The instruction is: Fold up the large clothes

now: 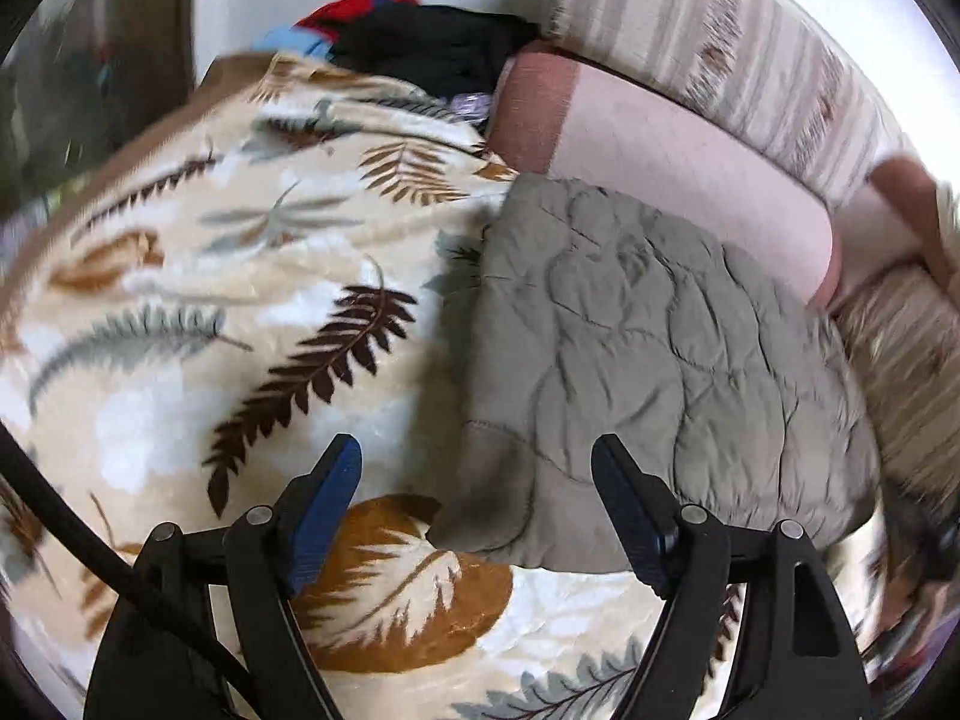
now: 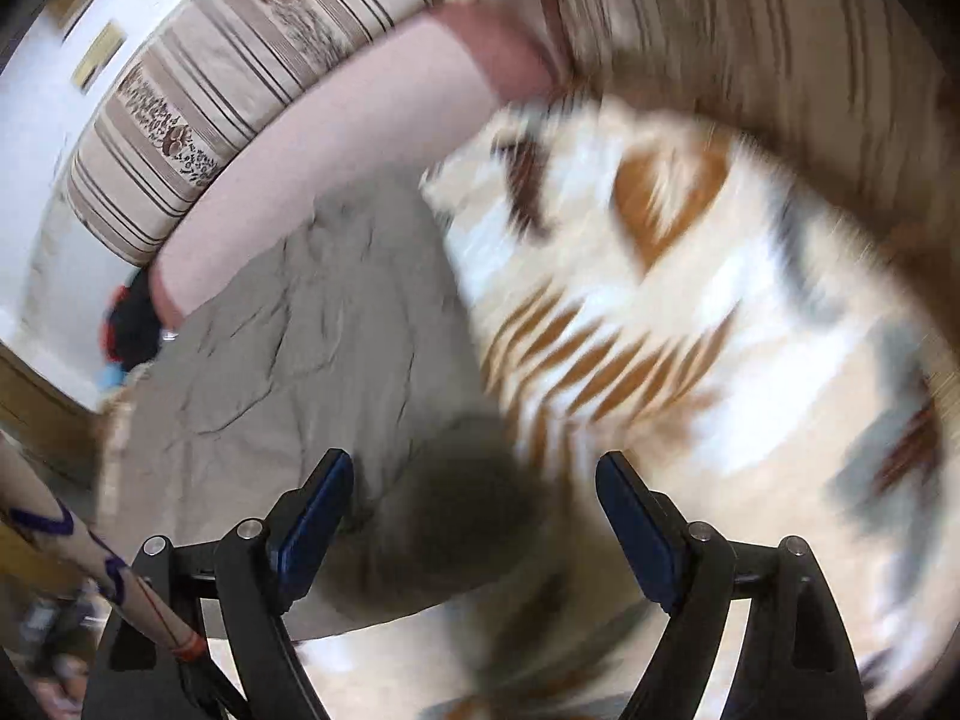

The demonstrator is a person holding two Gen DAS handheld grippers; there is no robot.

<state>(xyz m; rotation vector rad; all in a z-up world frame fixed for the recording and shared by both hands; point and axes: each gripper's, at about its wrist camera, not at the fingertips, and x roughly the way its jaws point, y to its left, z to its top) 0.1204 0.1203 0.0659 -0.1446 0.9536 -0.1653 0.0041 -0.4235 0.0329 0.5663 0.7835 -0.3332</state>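
Observation:
A grey-green quilted garment (image 1: 648, 360) lies folded in a rough square on a cream blanket with a leaf print (image 1: 198, 300). My left gripper (image 1: 477, 462) is open and empty, just above the garment's near left corner. In the right wrist view the same garment (image 2: 300, 348) lies at the left, with the blanket (image 2: 690, 330) blurred at the right. My right gripper (image 2: 474, 468) is open and empty above the garment's near right corner.
A pink bolster (image 1: 660, 144) and striped cushions (image 1: 750, 48) line the far side. A pile of black, red and blue clothes (image 1: 420, 36) lies at the back. A cable (image 1: 90, 540) runs past the left gripper. A patterned stick (image 2: 90, 552) crosses the lower left.

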